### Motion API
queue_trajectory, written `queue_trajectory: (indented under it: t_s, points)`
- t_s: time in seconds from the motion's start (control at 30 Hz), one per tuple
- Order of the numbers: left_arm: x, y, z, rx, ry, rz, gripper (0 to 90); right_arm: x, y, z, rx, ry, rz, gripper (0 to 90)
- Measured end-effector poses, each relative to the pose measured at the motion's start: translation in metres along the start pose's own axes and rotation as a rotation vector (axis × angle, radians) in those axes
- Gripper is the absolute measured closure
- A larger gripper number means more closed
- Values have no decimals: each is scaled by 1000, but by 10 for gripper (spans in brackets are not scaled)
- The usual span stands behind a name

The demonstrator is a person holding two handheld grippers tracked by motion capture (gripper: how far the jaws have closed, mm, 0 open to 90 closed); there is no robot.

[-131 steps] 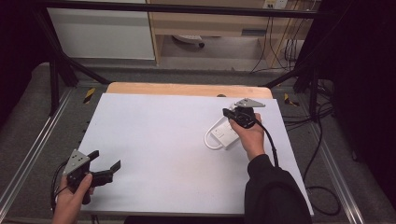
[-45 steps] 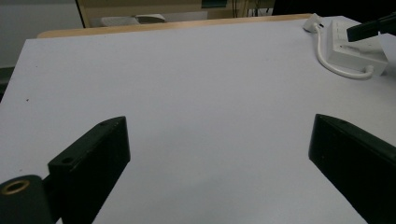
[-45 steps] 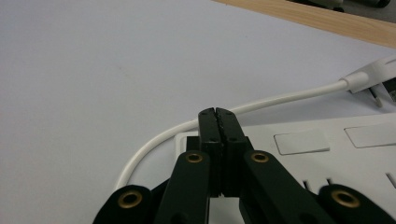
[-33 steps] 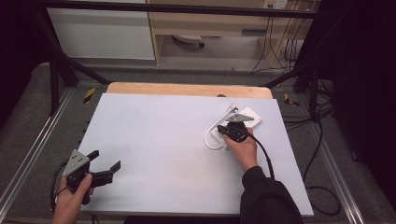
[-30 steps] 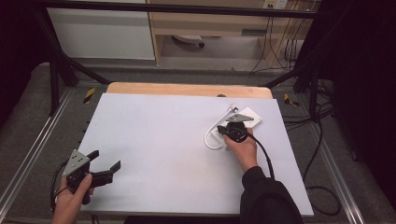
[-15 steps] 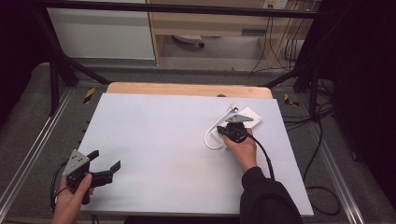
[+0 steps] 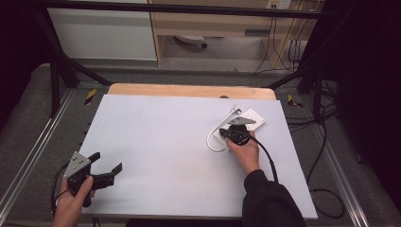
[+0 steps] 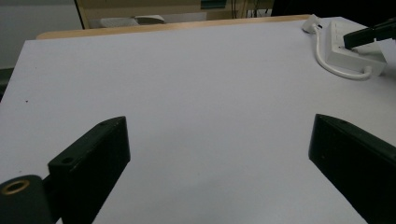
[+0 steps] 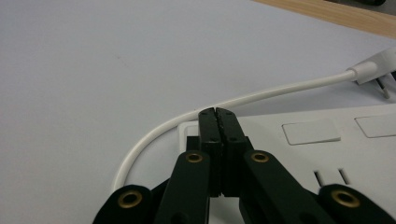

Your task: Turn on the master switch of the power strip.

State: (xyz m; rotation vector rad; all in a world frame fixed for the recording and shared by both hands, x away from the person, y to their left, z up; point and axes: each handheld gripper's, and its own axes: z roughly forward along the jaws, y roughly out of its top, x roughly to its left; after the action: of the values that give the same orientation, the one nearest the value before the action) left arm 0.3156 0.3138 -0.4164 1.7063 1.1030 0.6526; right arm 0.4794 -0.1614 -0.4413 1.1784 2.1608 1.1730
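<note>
Right gripper [image 9: 218, 112] – jaws pressed together – rests on the smooth white power strip [image 9: 327, 154]; left gripper [image 8: 219, 154] gapes wide.

Left gripper [image 8: 219, 163] jaws wide apart over bare white table [image 8: 187, 84]; white power strip [image 8: 350, 53] far right.

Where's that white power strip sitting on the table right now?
In the high view, the white power strip lies at the far right of the white table, directly under the right gripper, with its cord looping beside it.
</note>
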Motion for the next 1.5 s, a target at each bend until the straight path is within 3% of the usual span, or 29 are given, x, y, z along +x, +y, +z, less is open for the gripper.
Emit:
queue_trajectory:
  t_s: [1.03, 1.5]
  points:
    - [-1, 0, 1, 3, 0, -4, 53, -1, -4, 0, -13, -4, 26, 900]
    - [0, -1, 1, 8, 3, -10, 53, 1, -3, 1, 3, -17, 5, 900]
